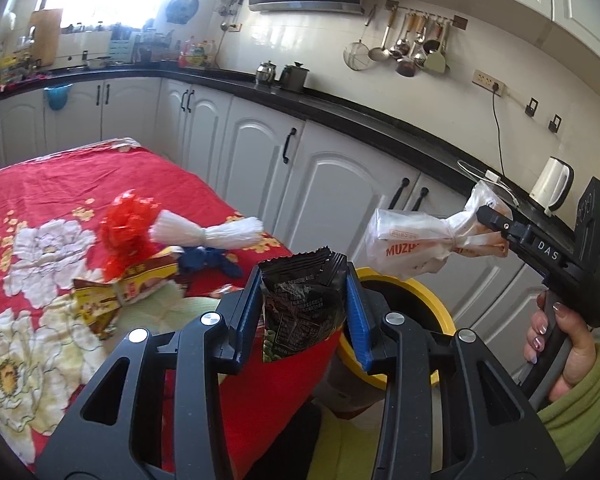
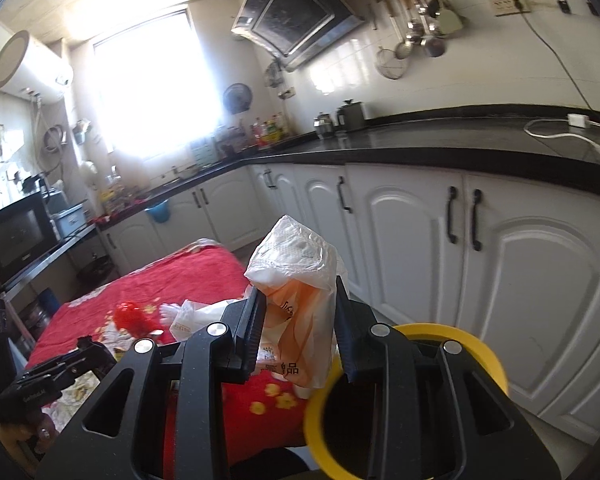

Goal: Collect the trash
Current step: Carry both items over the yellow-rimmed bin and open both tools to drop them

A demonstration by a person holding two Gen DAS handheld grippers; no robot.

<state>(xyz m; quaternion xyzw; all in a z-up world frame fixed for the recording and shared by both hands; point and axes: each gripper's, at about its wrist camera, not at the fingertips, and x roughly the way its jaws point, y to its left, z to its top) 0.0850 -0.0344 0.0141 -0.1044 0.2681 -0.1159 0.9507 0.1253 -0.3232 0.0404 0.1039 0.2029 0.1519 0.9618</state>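
The left gripper [image 1: 306,312] is pinching a black crinkled snack wrapper [image 1: 302,304] just near-left of the yellow-rimmed round bin [image 1: 420,292]; the right gripper [image 2: 298,334], clamping a white plastic bag [image 2: 296,288], is hanging nearer its mouth.

Black crinkled snack wrapper [image 1: 302,304], torn jagged top edge, green patch at bottom, stands upright, clamped between left gripper [image 1: 304,312] pads. White plastic bag [image 2: 296,300] with orange print, bunched, pinched in right gripper [image 2: 298,336], sticks up from the jaws, above the rim of yellow-rimmed trash bin [image 2: 452,330] with dark inside. On the red floral cloth [image 1: 60,184]: red crinkled wad [image 1: 128,228], white twisted plastic [image 1: 204,234], blue scrap [image 1: 208,262], yellow-brown printed wrapper [image 1: 116,296], all close together.
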